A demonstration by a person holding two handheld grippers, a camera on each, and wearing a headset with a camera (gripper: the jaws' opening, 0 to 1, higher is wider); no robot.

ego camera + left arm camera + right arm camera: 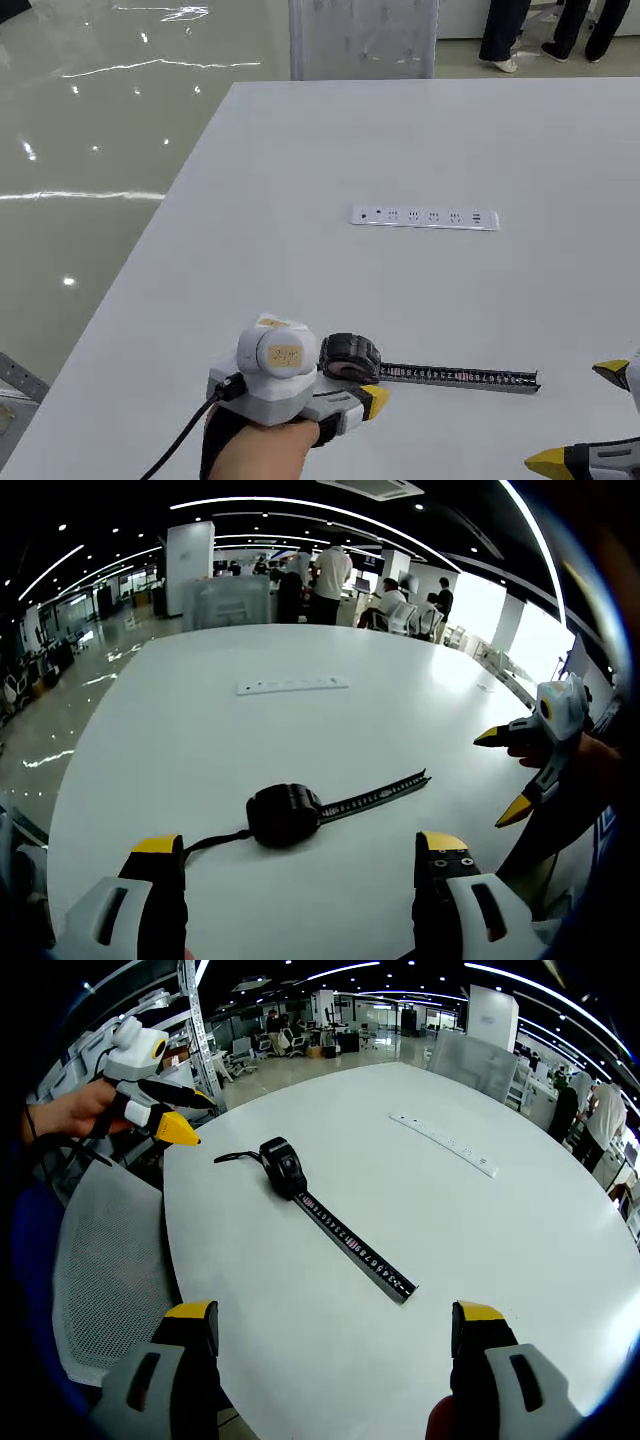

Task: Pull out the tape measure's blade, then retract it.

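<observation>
A black tape measure (pixel 350 357) lies on the white table (pixel 300 150) near its front edge. Its blade (pixel 460 377) is pulled out flat to the right. My left gripper (pixel 355 385) sits just in front of the case, open, touching nothing. In the left gripper view the case (pixel 285 813) lies ahead of the gripper (pixel 298 844), between its spread jaws, and the blade (pixel 380 792) runs off to the right. My right gripper (pixel 580 415) hovers open beyond the blade's end. From the right gripper (pixel 334 1312) I see the blade (pixel 355 1245) leading to the case (pixel 282 1163).
A white power strip (pixel 424 217) lies mid-table. A grey chair (pixel 362 38) stands at the far edge, with people behind it. Glossy floor lies to the left. A mesh chair (pixel 110 1260) stands by the table's near edge.
</observation>
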